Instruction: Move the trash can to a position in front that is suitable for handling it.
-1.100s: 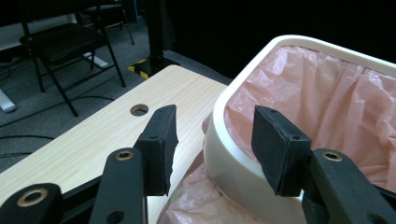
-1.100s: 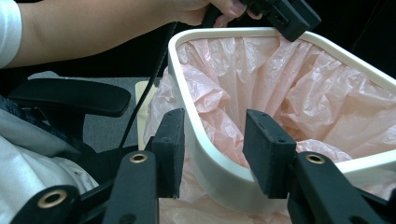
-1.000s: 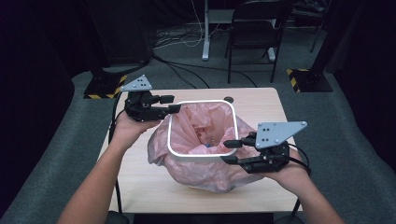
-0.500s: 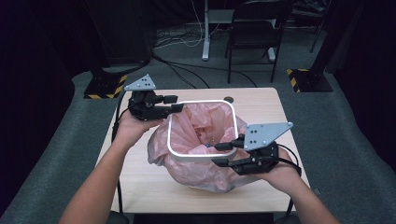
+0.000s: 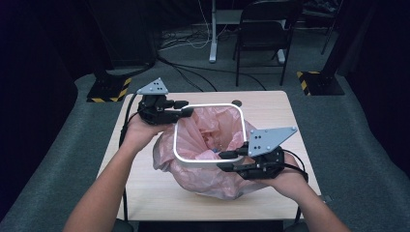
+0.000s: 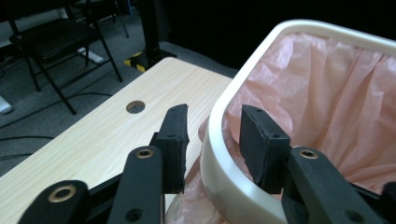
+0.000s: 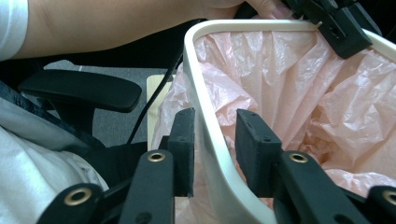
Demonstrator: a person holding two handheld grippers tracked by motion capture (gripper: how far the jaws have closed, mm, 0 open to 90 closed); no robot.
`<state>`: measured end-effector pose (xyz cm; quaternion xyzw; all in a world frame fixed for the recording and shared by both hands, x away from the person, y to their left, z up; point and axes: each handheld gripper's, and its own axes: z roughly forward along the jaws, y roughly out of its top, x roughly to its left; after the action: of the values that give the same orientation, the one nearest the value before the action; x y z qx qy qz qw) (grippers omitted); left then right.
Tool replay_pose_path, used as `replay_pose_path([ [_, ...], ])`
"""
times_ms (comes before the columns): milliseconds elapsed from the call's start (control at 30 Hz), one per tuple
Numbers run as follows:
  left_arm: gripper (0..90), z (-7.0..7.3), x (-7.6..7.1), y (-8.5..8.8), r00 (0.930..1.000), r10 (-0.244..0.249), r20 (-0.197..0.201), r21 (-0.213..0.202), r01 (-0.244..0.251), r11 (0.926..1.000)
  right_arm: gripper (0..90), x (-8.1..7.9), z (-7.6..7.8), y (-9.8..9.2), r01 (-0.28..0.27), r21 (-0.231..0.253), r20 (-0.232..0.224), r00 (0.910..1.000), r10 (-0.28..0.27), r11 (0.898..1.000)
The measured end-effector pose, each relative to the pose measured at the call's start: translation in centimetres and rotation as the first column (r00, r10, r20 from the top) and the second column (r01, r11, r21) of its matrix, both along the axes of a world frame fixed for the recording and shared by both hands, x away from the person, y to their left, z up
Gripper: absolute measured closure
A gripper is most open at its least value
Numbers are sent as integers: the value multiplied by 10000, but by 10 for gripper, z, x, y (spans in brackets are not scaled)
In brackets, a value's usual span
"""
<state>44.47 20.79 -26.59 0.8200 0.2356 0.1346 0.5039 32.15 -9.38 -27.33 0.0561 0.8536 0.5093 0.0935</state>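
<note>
The left gripper (image 5: 186,112) is sitting at the far-left corner of the white rim (image 5: 208,105); compared with a second ago it is staying almost where it was, only nudged slightly; in the left gripper view its jaws are straddling the white rim (image 6: 219,154), one pad outside and one pad inside against the pink bag liner (image 6: 336,107), with a small gap showing on each side, so it is released around the rim, not yet clenched; the pink bag liner (image 5: 212,130) is draping through the frame and bulging out below it onto the wooden table (image 5: 270,108); the right gripper (image 5: 227,160) is the one changing: over the last second it is swinging in from the right side and dropping lower toward the near-right edge of the rim, its grey plate tilting; in the right gripper view its jaws are likewise bracketing the white rim (image 7: 205,112), open with the rim between them, bag plastic on both sides; judgement: both tools are now lining up on opposite corners, so a two-handed grasp of the rim is looking like the next step, probably to lift or seat the frame over the bag; a chair (image 5: 263,34) is standing behind the table; no brand, label or readable writing is showing anywhere.
</note>
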Motion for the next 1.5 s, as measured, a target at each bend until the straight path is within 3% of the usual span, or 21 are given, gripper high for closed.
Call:
replay_pose_path([
  [233,686,0,0,-5,9998,-180,27,174,180,9997,718,2,0,3,-166,-176,-28,9999,166,9997],
  [567,742,1,2,-7,10000,-59,74,416,56,9991,745,7,-1,11,-512,-492,-122,9986,507,9975],
  [767,747,1,2,-8,9999,-70,108,448,65,9990,790,8,1,12,-723,-495,-194,9973,714,9962],
  [1500,753,4,2,-6,9999,-153,43,355,151,9993,802,9,3,11,-854,-360,-298,9960,844,9957],
])
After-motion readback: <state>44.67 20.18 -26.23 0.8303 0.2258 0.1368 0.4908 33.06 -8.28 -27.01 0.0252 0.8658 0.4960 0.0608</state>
